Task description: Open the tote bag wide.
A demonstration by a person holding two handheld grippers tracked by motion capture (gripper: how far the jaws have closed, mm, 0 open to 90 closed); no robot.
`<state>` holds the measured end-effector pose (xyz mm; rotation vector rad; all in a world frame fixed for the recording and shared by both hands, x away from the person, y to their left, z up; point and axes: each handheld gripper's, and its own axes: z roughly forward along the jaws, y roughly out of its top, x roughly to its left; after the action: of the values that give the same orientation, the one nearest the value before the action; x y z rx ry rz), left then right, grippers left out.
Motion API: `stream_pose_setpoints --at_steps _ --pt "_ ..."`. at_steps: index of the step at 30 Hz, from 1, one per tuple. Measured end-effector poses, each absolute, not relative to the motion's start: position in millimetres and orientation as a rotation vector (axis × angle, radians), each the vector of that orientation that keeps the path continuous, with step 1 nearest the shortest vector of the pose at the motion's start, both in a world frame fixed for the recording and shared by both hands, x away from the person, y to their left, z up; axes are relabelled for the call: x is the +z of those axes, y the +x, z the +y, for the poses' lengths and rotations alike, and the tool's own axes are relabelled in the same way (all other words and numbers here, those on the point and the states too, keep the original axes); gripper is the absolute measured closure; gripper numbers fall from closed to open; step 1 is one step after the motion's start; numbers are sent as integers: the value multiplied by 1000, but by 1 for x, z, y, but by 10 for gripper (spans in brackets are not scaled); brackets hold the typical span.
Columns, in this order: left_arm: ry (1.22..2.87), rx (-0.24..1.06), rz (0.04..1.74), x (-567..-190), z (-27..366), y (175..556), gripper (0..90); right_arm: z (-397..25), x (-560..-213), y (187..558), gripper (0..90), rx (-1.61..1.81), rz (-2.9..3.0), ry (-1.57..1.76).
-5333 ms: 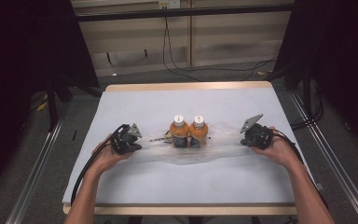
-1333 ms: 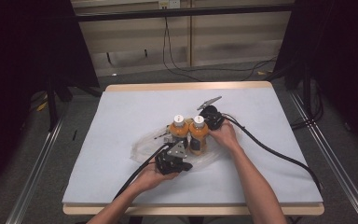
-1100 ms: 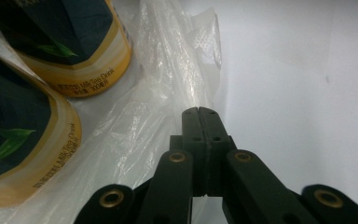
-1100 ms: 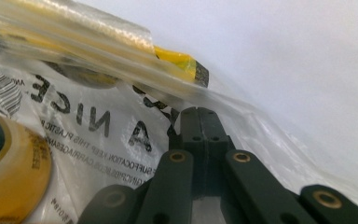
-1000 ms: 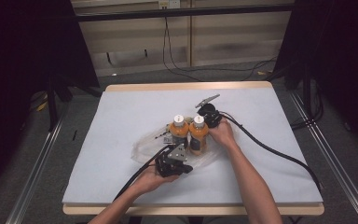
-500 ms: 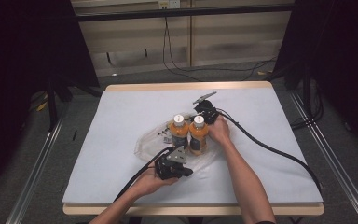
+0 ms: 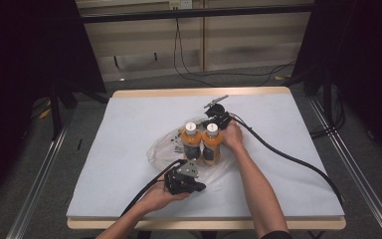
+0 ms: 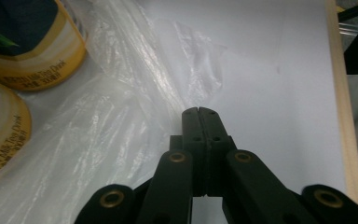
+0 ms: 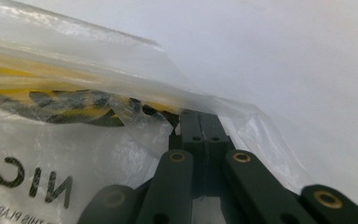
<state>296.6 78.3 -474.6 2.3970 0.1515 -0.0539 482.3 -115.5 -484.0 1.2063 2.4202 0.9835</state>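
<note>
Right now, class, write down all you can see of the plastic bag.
The plastic bag is thin, clear and crinkled, with black print on it. It lies on the white table around two orange bottles. The left gripper pinches its near edge; the right gripper pinches its far side.

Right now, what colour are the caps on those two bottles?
White, on both bottles, above orange bodies with dark labels. The high view shows the caps best.

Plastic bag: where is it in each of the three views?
High view: plastic bag at table centre, under and around the two orange bottles.
Left gripper view: left half, crinkled film beside the bottle bases.
Right gripper view: left and centre, film pinched in the shut jaws.
Shared landmark: the bottles' yellow-orange labels.
</note>
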Motion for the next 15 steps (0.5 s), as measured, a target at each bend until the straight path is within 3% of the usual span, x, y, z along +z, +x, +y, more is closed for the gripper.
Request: stream_pose_setpoints --at_steps 4,15 --pt "2407 1 123 -474 77 292 900 -113 -485 486 900 978 2396 1228" --pt "2271 -117 229 -468 85 303 897 -120 -472 477 900 1120 2451 1252"
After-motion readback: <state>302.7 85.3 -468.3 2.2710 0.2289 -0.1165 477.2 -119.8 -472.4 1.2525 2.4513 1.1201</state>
